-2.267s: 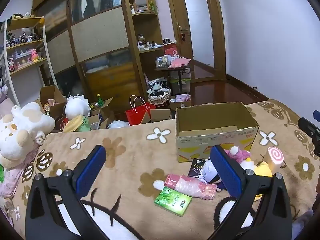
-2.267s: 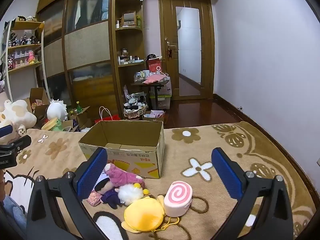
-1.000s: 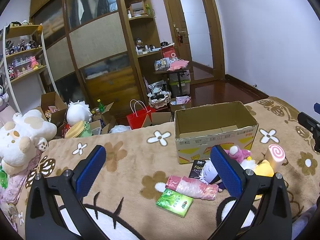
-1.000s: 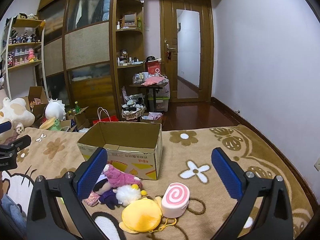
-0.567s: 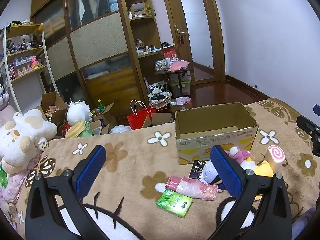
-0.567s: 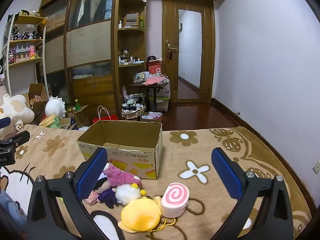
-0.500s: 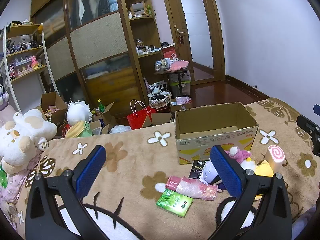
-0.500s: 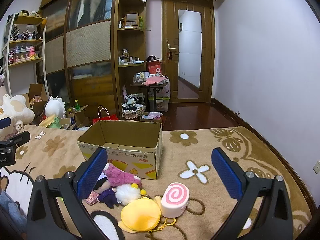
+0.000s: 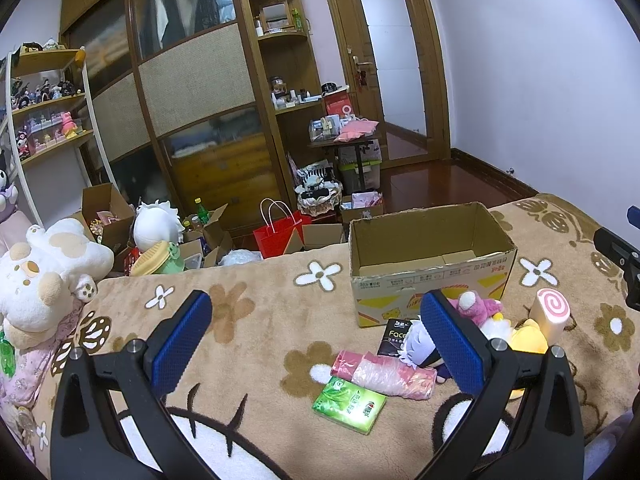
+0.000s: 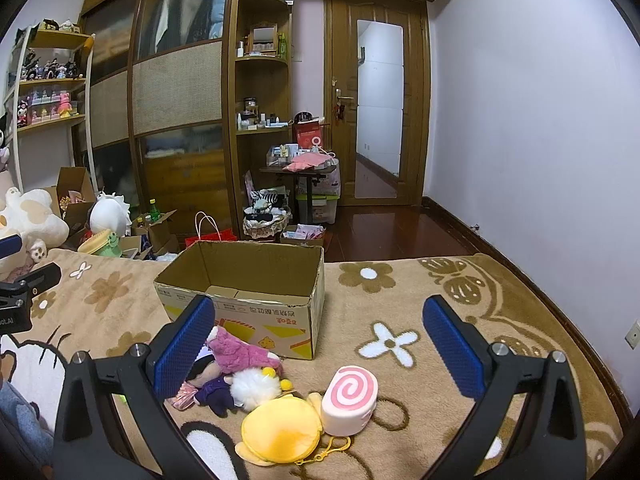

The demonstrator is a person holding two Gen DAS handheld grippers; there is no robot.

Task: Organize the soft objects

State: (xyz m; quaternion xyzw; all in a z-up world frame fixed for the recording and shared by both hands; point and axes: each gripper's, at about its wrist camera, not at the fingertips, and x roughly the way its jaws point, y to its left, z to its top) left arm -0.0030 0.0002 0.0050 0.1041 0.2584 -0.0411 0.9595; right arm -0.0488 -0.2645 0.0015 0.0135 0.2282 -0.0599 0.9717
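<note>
Both pairs of jaws stand wide apart and grasp nothing. The left gripper (image 9: 316, 330) hovers over the blanket (image 9: 248, 344) of the bed, its blue pads (image 9: 178, 344) on either side of bare brown fleece with flower prints. Just past its right finger lie a pink pack (image 9: 386, 370) and, nearer the camera, a green pack (image 9: 349, 404); a black packet (image 9: 394, 336) lies between the pink pack and the box (image 9: 430, 276).

The right gripper (image 10: 318, 346) hangs above the toy pile. Between its fingers, on the blanket, lie a swirl roll (image 10: 350, 394) and a yellow pouch (image 10: 282, 434) touching it, the pouch's clip chain trailing toward the camera. Beside the left finger huddle a pink plush (image 10: 240, 354), a white fluffy chick (image 10: 252, 388) and a dark-haired doll (image 10: 210, 386), all pressed together just in front of the box.

The box is cardboard, open at the top and looks empty, standing upright on the blanket behind the toys. The soft things all lie outside it.

At the left edge of the bed sits a big white plush (image 9: 38, 276). Beyond the bed are a red bag (image 9: 280, 232), more cartons on the floor, a wooden wardrobe (image 10: 176, 92) and a door (image 10: 378, 108).
</note>
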